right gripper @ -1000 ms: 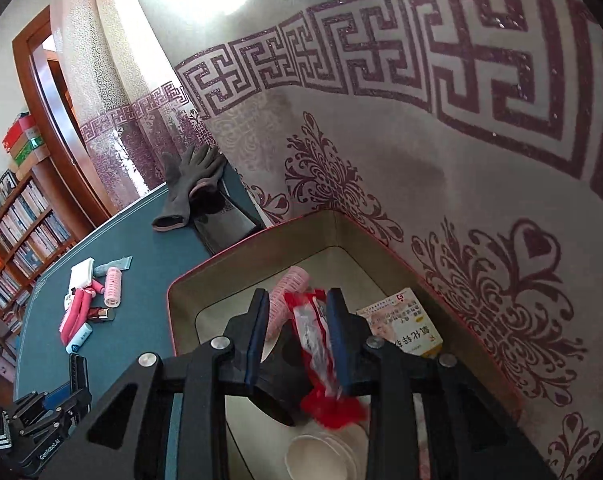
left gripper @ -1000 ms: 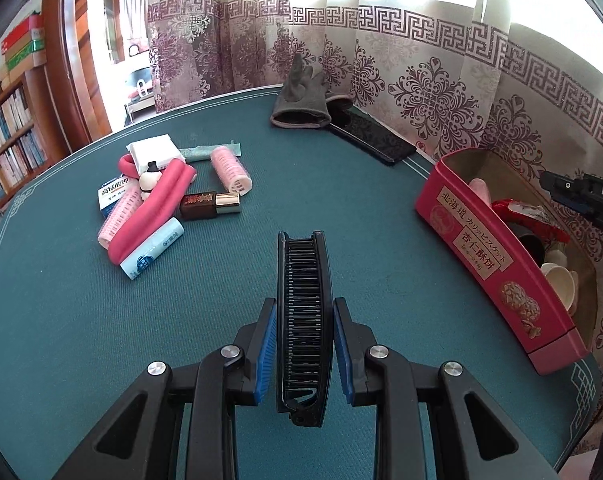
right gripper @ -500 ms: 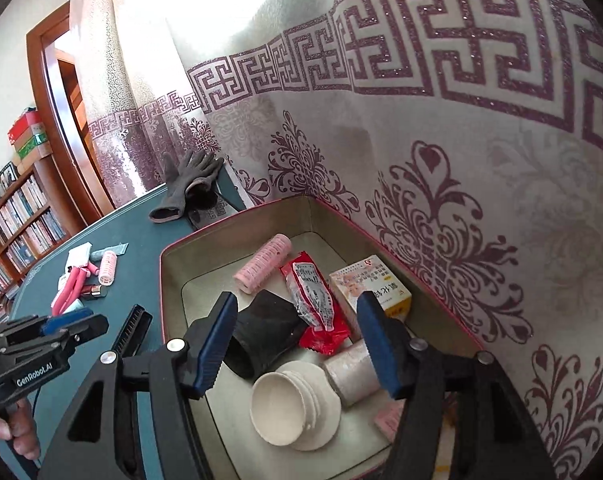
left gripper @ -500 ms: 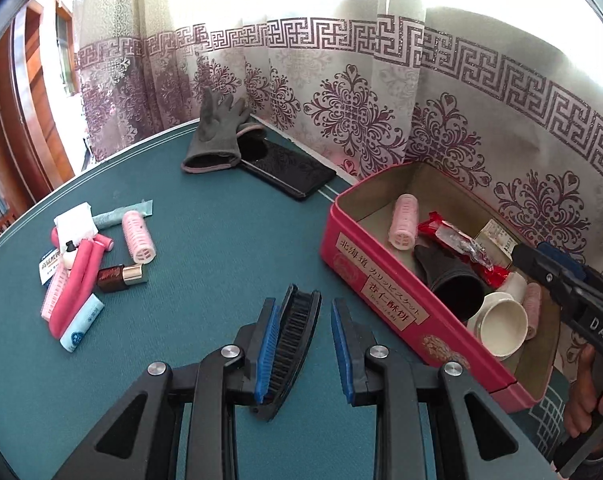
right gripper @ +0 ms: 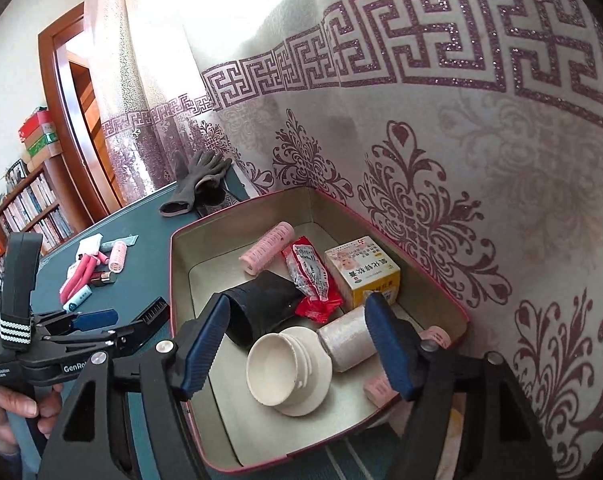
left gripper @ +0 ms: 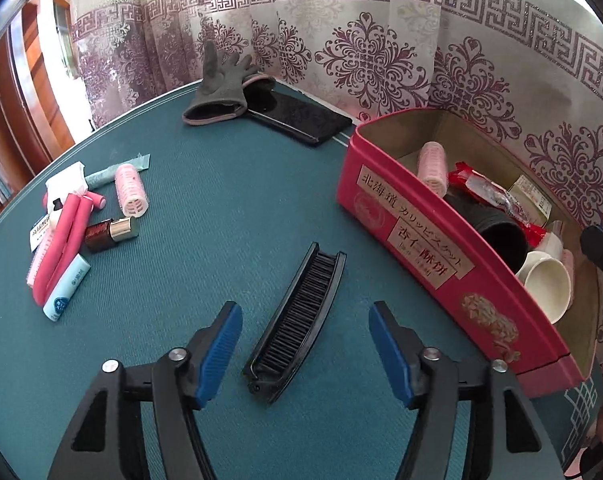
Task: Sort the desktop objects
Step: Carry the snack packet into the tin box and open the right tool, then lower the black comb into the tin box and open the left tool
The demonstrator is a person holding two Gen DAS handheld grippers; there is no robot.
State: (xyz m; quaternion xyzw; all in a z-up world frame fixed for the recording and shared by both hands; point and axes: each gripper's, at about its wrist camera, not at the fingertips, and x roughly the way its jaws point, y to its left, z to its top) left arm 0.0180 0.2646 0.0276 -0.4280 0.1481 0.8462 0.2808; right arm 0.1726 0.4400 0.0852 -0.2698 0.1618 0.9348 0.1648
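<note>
While opening, left hand-held gripper [left gripper: 305, 344] straddles comb [left gripper: 297, 316] (untouched)

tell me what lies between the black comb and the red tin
Nothing: in the left wrist view only bare green tabletop separates the black comb from the red tin.

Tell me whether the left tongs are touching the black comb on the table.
Apart. In the left wrist view the left tongs are opening, and green table shows on both sides between the blue pads and the black comb lying between them.
</note>
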